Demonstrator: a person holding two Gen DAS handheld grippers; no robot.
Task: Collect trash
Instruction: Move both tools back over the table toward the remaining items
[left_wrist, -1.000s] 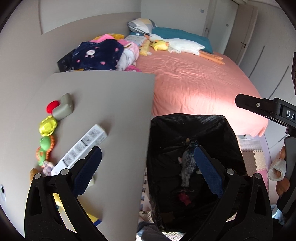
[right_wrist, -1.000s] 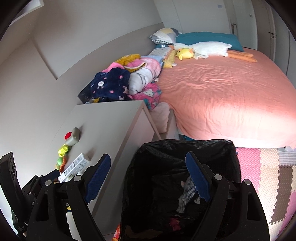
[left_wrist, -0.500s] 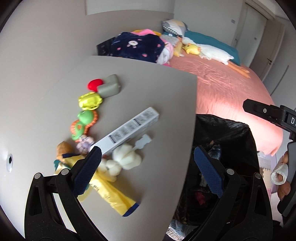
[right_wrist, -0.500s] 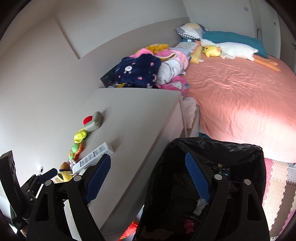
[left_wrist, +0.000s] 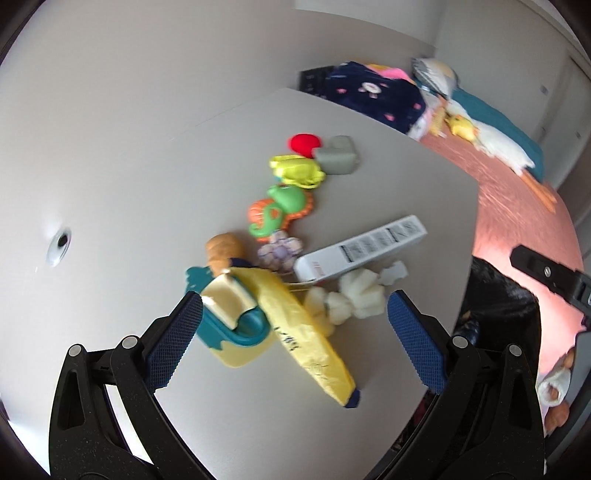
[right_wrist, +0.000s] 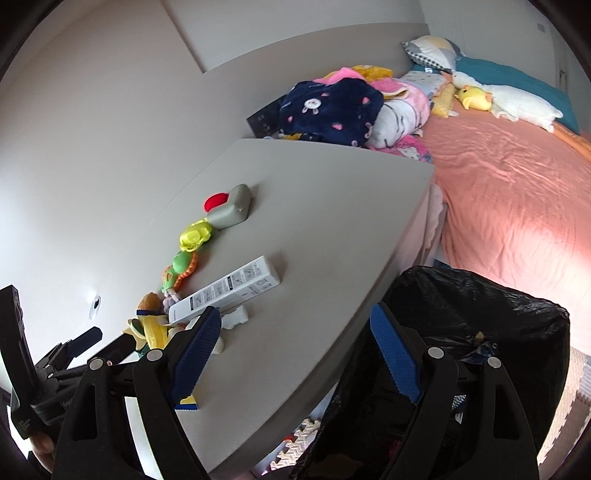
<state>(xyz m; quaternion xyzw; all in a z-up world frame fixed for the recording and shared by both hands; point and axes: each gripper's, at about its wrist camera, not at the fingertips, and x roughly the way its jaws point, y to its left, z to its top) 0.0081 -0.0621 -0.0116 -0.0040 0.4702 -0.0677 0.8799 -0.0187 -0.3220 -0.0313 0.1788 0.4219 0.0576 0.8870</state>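
Left gripper (left_wrist: 293, 338), jaws spread wide and holding nothing, hovers above the near end of the grey counter (left_wrist: 388, 177). Between and just beyond its blue pads (left_wrist: 173, 343) lies the trash: a yellow wrapper (left_wrist: 306, 332) running diagonally toward the counter's near edge, resting partly over a teal-and-yellow container (left_wrist: 236, 343) that holds a pale block. White foam pieces (left_wrist: 354, 301) lie just right of the wrapper, touching a long white box (left_wrist: 364, 251) with printed panels. Beyond these, a row of small toys extends along the counter: a brown piece (left_wrist: 223, 251), a lilac flower shape (left_wrist: 280, 249), a green-and-orange teether (left_wrist: 279, 212), a yellow toy (left_wrist: 297, 171), a red piece (left_wrist: 306, 144) and a grey block (left_wrist: 340, 158).

Right gripper (right_wrist: 295, 350), likewise wide open and empty, is held over the gap between the counter edge and a bin lined with a black bag (right_wrist: 480, 314), which stands on the floor beside the counter; its right pad is over the bin. The pink bed (right_wrist: 517, 184) lies behind, with a heap of clothes (right_wrist: 332, 107) at its head end
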